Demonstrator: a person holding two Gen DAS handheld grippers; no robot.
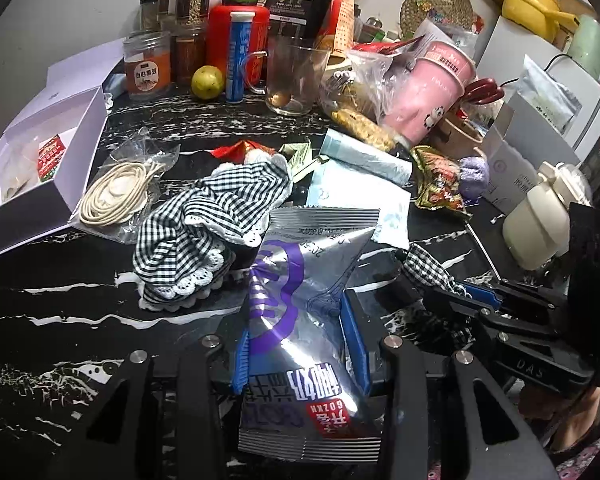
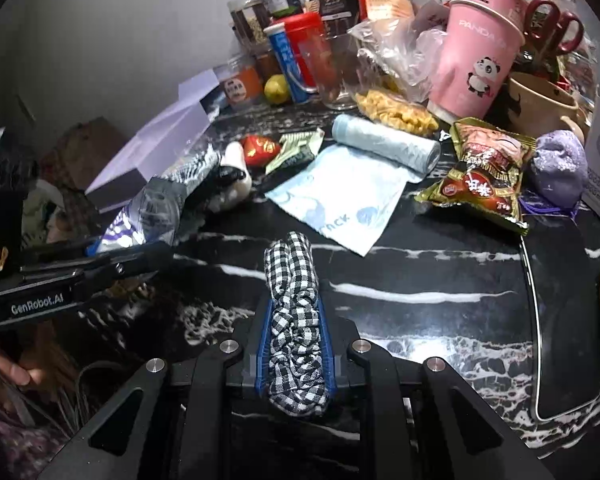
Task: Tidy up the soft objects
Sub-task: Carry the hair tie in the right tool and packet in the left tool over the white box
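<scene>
While the left gripper (image 1: 300,344) fingers clamp a crinkled silver packet (image 1: 300,280), the right gripper (image 2: 296,344) fingers pinch a bunched black-and-white gingham strip (image 2: 294,312).

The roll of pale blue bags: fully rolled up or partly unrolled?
Partly unrolled: the roll of pale blue bags has a flat sheet trailing forward onto the dark tabletop.

On the black white-veined marble tabletop (image 1: 60,300), the black-and-white checked cloth heap (image 1: 204,232) lies right of the bagged coil of cream cord (image 1: 116,196) and the open white cardboard box (image 1: 40,168). Behind it stands a clear glass mug (image 1: 292,76), with the pale blue roll of bags (image 1: 364,156) to its right.
</scene>
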